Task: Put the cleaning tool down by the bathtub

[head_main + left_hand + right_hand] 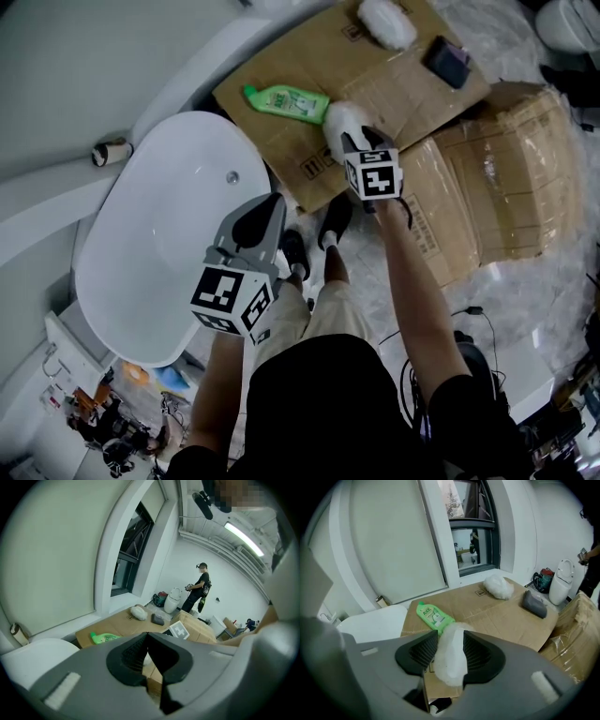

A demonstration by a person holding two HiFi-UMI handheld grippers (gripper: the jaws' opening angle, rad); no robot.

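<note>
The cleaning tool, a white fluffy pad (pixel 339 117), lies on the flattened cardboard (pixel 394 89) to the right of the white bathtub (pixel 159 244). My right gripper (pixel 352 142) hovers just over it. In the right gripper view the pad (pixel 450 660) shows in the gap between the jaws of my right gripper (pixel 450 637), which stand wide apart and do not press on it. My left gripper (pixel 267 211) hangs over the bathtub's right rim. In the left gripper view its tips (pixel 147 635) meet with nothing between them.
A green detergent bottle (pixel 286 100), a second white fluffy pad (pixel 386 23) and a dark sponge (pixel 448 61) lie on the cardboard. A plastic-wrapped box (pixel 506 178) stands to the right. A paper roll (pixel 111 152) sits on the ledge. Another person (pixel 199 590) stands far off by a toilet (pixel 172 601).
</note>
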